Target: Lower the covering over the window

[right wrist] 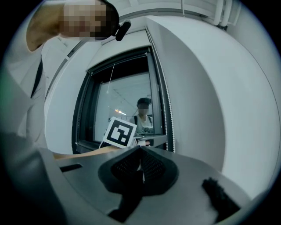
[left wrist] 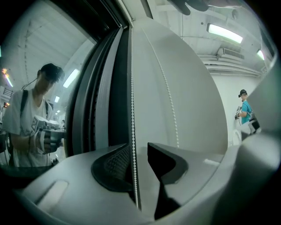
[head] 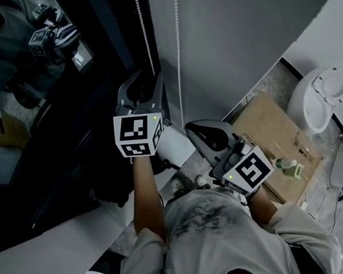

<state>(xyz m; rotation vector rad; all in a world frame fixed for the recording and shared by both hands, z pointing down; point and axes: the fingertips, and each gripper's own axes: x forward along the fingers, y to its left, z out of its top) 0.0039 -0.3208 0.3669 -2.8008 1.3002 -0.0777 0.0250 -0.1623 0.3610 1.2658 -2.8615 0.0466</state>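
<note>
A white bead chain (left wrist: 132, 110) hangs beside the dark window frame (left wrist: 94, 114); its second strand (left wrist: 170, 92) runs down the pale wall. My left gripper (left wrist: 137, 148) is open, and the first strand passes between its jaws, close to the left pad (left wrist: 115, 163) and apart from the right one. In the head view the left gripper (head: 147, 78) is raised at the chain (head: 142, 20). My right gripper (right wrist: 140, 151) is shut with nothing in it; it sits lower and right of the left one (head: 192, 128). The window glass (right wrist: 127, 101) is uncovered and reflects the person.
A white sill (head: 42, 261) runs under the window. On the floor to the right lie a flat cardboard sheet (head: 274, 125) and white ceramic fixtures (head: 322, 96). Another person in a teal shirt (left wrist: 244, 110) stands far off at the right.
</note>
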